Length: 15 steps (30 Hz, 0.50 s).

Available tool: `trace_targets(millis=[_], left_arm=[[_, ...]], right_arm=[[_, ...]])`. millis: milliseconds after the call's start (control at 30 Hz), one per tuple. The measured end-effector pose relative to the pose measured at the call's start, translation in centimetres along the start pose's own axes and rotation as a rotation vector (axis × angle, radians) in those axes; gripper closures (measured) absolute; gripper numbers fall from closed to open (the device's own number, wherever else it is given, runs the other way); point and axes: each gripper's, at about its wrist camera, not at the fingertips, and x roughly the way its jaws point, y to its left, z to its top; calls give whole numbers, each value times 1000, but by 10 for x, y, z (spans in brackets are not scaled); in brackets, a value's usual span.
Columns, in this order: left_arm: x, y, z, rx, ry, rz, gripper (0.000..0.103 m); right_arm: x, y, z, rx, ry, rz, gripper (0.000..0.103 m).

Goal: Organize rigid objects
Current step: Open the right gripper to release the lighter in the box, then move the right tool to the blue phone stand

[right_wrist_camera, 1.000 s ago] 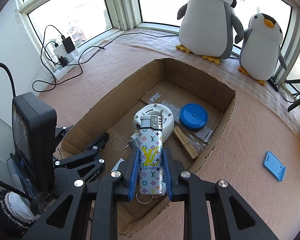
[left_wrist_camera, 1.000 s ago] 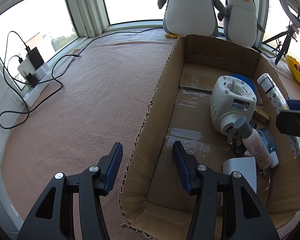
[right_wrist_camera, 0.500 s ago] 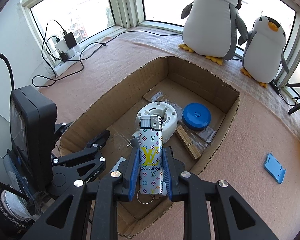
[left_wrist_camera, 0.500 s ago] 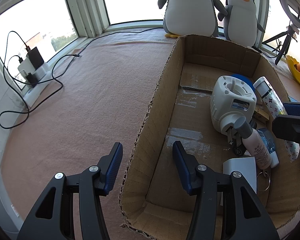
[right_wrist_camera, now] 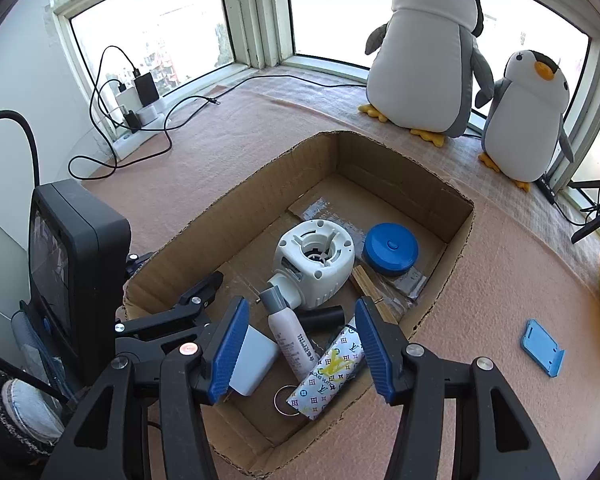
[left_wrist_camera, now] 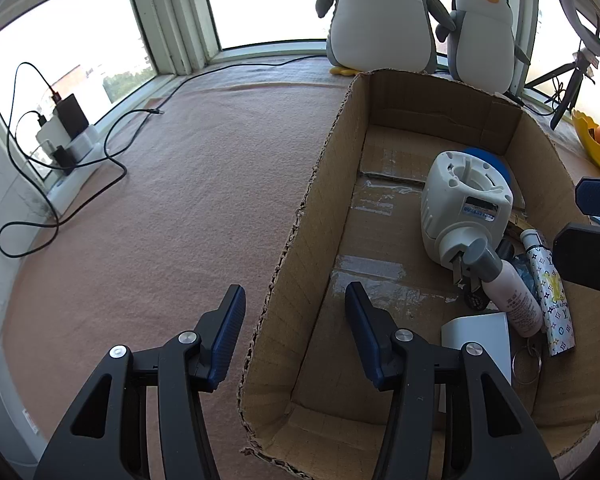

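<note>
Your right gripper [right_wrist_camera: 300,302] has just been opening its jaws. They now stand wide apart and hold nothing. The lighter [right_wrist_camera: 328,376] lies free in the box [right_wrist_camera: 236,208], at the lower middle of the right wrist view, below and between the two fingers but not touched by them.

The lighter lies down flat or nearly so, not standing. Its long side runs from lower left to upper right in that view. In the left wrist view its white cap end points up the frame, toward the far end of the box. It lies right beside the pink bottle [right_wrist_camera: 290,340] and looks to lean on it.

To end this step well, lift the right gripper straight up and out. Do not swing sideways, or a finger may knock the bottle or push the lighter.

Your left gripper [left_wrist_camera: 294,288] has its jaws apart too, one on each side of the box's left wall, not pressing it.

The blue piece [right_wrist_camera: 542,348] on the rug at the right looks like a good next pick.
</note>
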Motion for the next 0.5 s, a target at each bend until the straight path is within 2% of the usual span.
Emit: trace_targets(millis=[300,500], left_arm=[[0,0,0,1,0,1,51],[0,1,1,6,0,4,51]], right_arm=[[-7,-7,-3,-2,-20,-3,48],[-21,-29,-12,21,-59,-3,48]])
